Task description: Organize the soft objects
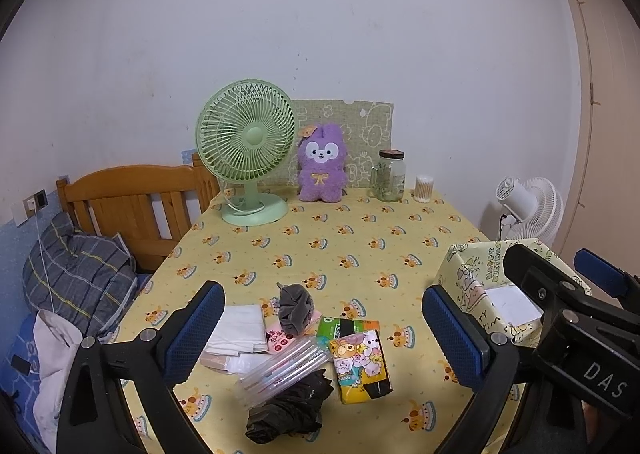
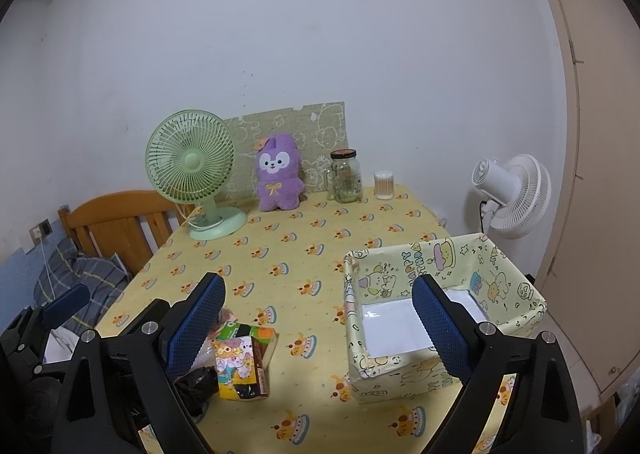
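Observation:
A heap of small items lies at the near edge of the yellow tablecloth: a folded white cloth (image 1: 240, 328), a grey scrunchie (image 1: 294, 308), a cartoon tissue pack (image 1: 362, 364) (image 2: 240, 366), a green pack (image 1: 348, 326), a clear pouch (image 1: 280, 372) and a crumpled black cloth (image 1: 288, 410). My left gripper (image 1: 322, 290) hovers open just above the heap, holding nothing. A paper-wrapped box (image 2: 440, 254) with a white floor stands at the near right. My right gripper (image 2: 320, 284) is open and empty, with its right finger over the box. A purple plush (image 1: 322, 164) sits at the back.
Along the far wall stand a green desk fan (image 1: 248, 150), a glass jar (image 1: 390, 176) and a cotton-swab tub (image 1: 423, 188). A white floor fan (image 2: 512, 196) is beyond the table's right edge. A wooden headboard (image 1: 132, 198) and a pillow (image 1: 76, 274) are on the left.

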{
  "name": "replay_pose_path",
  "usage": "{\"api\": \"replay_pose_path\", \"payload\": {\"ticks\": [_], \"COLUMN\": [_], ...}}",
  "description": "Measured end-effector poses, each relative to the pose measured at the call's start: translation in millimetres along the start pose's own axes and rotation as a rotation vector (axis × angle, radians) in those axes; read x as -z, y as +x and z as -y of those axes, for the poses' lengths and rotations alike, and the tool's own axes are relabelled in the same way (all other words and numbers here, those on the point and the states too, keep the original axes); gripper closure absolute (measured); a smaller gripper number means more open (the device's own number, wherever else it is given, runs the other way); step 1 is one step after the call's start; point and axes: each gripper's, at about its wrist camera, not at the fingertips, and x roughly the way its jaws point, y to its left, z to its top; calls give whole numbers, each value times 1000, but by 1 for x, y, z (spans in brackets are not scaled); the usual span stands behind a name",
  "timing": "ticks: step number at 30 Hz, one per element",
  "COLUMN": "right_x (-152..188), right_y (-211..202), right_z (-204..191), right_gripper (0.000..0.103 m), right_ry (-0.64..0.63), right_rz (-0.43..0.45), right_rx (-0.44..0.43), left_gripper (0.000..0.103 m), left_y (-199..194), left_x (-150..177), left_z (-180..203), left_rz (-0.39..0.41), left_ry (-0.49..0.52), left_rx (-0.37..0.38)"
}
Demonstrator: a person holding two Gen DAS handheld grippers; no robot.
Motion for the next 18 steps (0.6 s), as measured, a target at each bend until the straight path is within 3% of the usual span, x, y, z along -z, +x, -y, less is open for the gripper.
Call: {"api": "replay_pose_path", "payload": {"ticks": [18], "right_x": [5], "right_y": [9], "right_z": [-8], "right_gripper": [8], "right_ry": [2], "right_rz": [-11], "right_rx": [-1], "left_gripper": [13], "left_y": [6], "left_x": [6], "left_z": [-2], "left_rz": [-9], "left_ry": [2], "left_rx": [18]}}
